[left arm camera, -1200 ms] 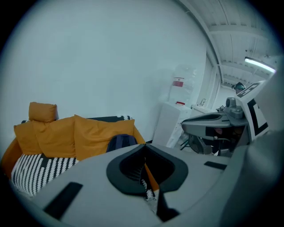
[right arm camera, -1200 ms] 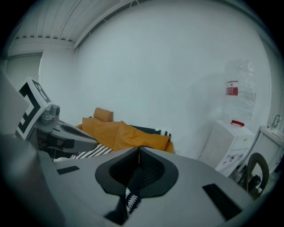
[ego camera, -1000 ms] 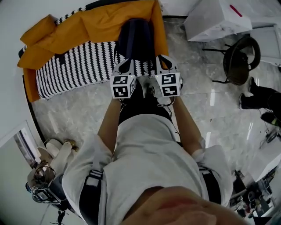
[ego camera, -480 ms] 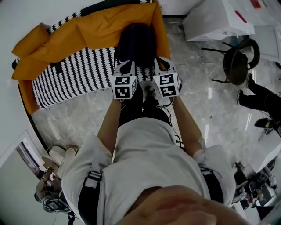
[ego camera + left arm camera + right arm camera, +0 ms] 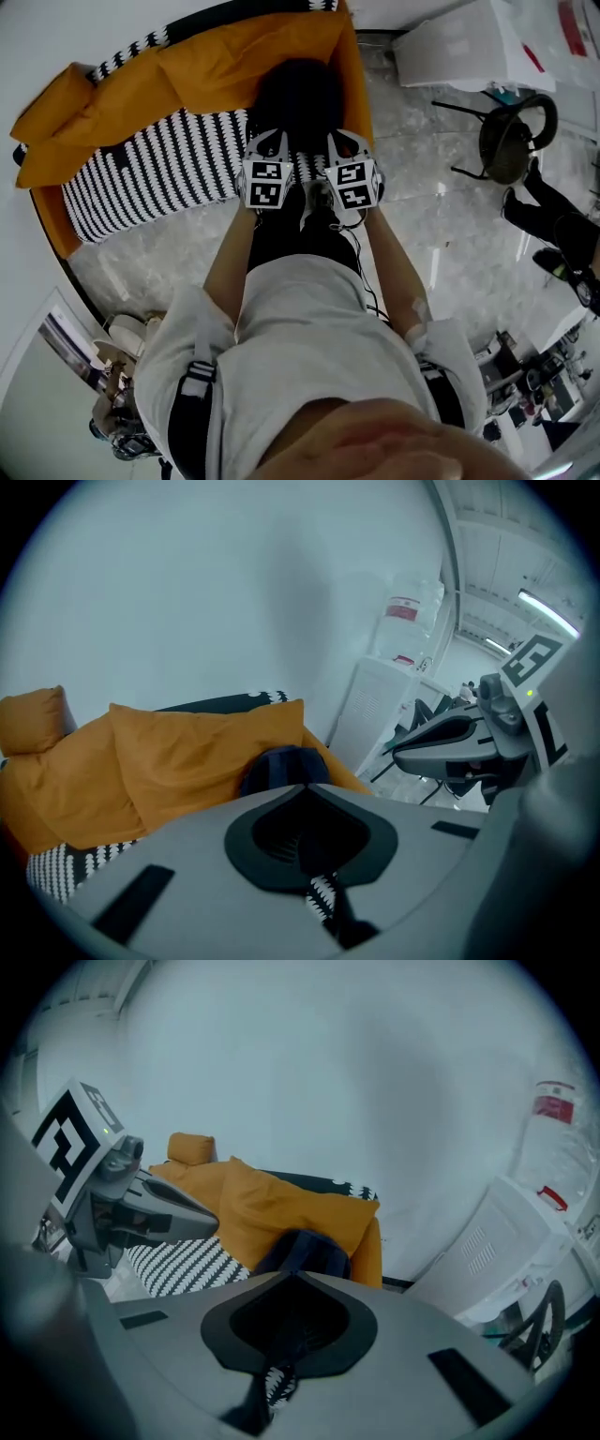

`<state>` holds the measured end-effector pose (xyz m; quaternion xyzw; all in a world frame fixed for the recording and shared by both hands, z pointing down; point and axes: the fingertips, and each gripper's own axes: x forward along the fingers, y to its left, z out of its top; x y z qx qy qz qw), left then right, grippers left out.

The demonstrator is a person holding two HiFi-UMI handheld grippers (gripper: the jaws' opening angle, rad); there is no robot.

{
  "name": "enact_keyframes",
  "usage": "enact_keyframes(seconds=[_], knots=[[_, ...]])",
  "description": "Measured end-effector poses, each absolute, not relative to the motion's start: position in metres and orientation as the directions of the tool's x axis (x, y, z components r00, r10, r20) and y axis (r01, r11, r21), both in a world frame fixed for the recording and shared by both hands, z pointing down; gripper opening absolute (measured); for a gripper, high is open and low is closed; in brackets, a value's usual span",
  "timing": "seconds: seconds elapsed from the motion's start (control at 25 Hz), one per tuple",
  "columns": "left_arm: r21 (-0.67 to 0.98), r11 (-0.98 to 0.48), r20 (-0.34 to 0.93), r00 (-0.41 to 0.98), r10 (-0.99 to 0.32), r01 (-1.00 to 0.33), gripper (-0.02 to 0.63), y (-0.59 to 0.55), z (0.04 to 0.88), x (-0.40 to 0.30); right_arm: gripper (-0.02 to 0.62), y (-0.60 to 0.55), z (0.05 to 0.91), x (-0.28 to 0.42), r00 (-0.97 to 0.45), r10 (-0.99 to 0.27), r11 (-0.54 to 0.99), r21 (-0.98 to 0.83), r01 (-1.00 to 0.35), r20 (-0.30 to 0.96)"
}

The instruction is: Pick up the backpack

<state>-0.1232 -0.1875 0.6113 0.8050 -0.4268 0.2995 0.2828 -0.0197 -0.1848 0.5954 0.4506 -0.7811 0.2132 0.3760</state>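
Left tool and right tool hang side by side at the sofa's near edge, each with jaws together and nothing between them. Just beyond them the dark backpack sits at the sofa's right end, against the orange cushion.

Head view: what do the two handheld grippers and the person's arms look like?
The left gripper and right gripper are light grey, each topped by a white cube with black square markers. The person wears a white short-sleeved shirt with dark shoulder straps. A thin black cable runs below the right gripper.
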Motion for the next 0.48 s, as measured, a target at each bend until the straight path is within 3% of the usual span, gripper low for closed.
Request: enact_keyframes(seconds=[0.48], knots=[[0.167,-0.603,0.755,0.494,-0.431,-0.780,0.012,-0.262,0.667,-0.102,0.040,-0.242,0.637,0.008,-0.208,-0.544,0.389,0.025,-0.921,0.813]])
